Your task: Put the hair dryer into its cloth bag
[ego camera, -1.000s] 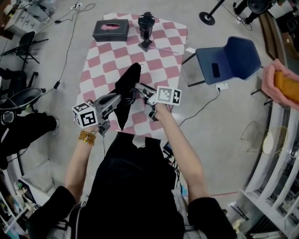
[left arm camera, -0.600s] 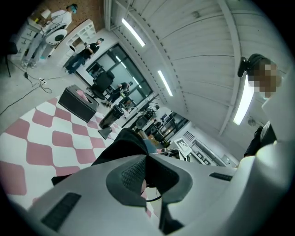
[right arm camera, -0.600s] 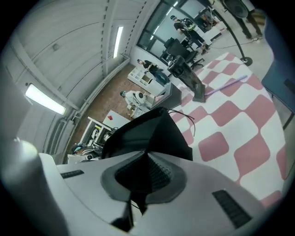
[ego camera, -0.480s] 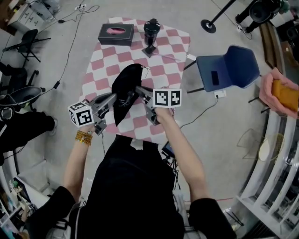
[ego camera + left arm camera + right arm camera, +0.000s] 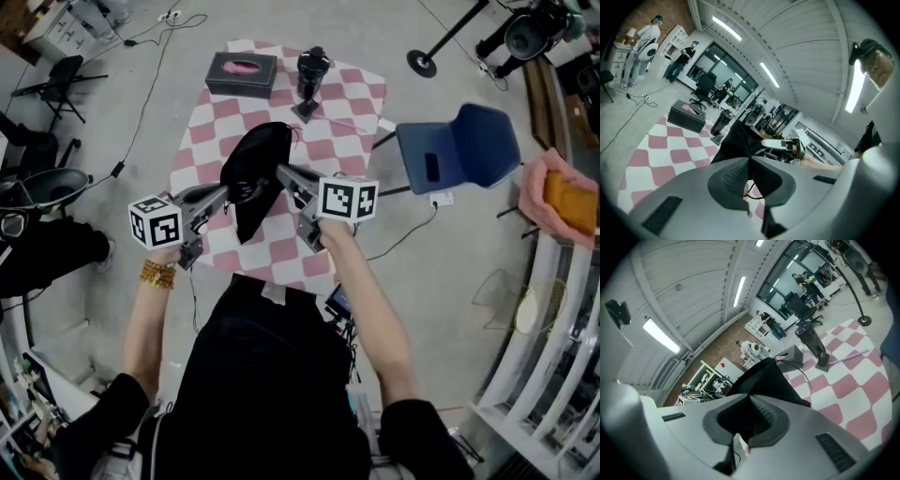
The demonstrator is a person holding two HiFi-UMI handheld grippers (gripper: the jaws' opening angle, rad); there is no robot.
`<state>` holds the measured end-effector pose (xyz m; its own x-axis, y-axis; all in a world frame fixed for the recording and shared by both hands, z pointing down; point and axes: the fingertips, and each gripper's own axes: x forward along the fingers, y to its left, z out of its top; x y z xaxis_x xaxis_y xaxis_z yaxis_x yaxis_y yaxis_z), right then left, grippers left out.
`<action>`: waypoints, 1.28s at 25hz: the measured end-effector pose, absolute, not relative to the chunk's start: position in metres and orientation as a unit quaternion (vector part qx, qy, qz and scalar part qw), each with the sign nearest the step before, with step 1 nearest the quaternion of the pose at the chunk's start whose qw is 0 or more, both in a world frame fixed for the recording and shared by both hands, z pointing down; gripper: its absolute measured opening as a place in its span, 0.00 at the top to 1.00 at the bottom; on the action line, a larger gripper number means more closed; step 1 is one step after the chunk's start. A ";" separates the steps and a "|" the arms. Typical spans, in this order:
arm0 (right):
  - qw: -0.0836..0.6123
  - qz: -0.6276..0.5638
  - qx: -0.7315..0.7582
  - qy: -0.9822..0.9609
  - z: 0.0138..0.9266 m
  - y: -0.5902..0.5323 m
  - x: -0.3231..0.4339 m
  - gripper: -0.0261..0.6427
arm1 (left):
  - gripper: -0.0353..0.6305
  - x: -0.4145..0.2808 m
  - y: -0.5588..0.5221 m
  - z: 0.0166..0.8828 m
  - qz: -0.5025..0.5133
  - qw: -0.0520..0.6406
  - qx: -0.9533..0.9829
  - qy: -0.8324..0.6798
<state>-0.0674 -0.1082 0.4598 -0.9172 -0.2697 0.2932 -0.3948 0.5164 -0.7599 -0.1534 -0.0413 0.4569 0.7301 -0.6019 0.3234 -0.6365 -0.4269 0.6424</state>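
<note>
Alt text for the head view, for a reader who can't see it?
The left gripper and right gripper each pinch a black cloth bag, held over a pink-checked table. The hair dryer sits at its far edge beside a dark tissue box.

Head view: tips of left claw (image 5: 242, 190) and right claw (image 5: 281, 172) run into the black cloth bag (image 5: 251, 164), and pad contact is lost against the fabric. Bag mouth and inside aren't visible in any view. In both claw views the claw's own body cuts off the bag's lower part. Bench (image 5: 361, 89) near edge is hidden behind the person's torso (image 5: 262, 375). Hair dryer (image 5: 312, 67) at the bench's far edge is too small to separate nozzle from handle. Orange object (image 5: 570, 195) is cut by the right picture edge. Background people (image 5: 647, 42) are too small to read.
</note>
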 end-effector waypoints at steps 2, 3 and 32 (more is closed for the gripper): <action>0.063 0.440 0.190 -0.876 0.449 -0.108 -0.068 0.93 | 0.91 -0.158 -0.043 0.446 0.010 0.385 0.846 -0.369; 0.061 0.432 0.192 -0.879 0.444 -0.111 -0.069 0.93 | 0.91 -0.160 -0.046 0.441 0.002 0.383 0.847 -0.369; 0.074 0.322 0.196 -0.923 0.456 -0.123 -0.065 0.93 | 0.91 -0.168 -0.071 0.422 0.023 0.267 0.858 -0.438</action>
<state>-0.0651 -0.1227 0.4560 -0.9119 -0.3148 0.2635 -0.4104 0.7158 -0.5650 -0.1679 -0.0709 0.4220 0.6150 -0.7400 0.2724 -0.7640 -0.4737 0.4380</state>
